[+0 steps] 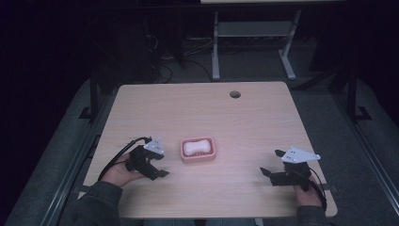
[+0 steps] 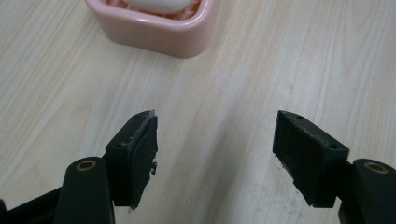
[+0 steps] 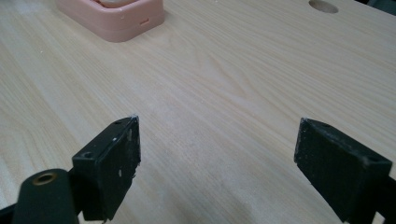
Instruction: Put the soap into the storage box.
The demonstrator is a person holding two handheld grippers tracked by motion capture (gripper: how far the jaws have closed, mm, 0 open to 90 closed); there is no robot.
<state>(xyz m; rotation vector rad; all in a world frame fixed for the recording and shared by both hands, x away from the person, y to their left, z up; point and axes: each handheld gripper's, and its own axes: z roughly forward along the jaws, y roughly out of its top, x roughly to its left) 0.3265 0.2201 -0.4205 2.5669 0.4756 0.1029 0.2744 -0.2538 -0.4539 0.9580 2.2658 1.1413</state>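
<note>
Near the edge of the wooden surface (image 1: pixel 244 117), the left gripper (image 1: pixel 159 165) sits just left of and slightly nearer than the pink soap dish (image 1: pixel 198 149), clearly closer to it than the right gripper (image 1: pixel 272 162), which waits well apart to the right. The dish lies near the middle of the surface with its long axis running left to right, and a white soap bar (image 1: pixel 197 146) rests inside it. In the left gripper view the dish (image 2: pixel 154 25) lies ahead and to the left of the spread fingers (image 2: pixel 140 154), which touch nothing. The right gripper's fingers (image 3: pixel 114 158) are also spread wide and empty, the dish (image 3: pixel 112 16) far off.
</note>
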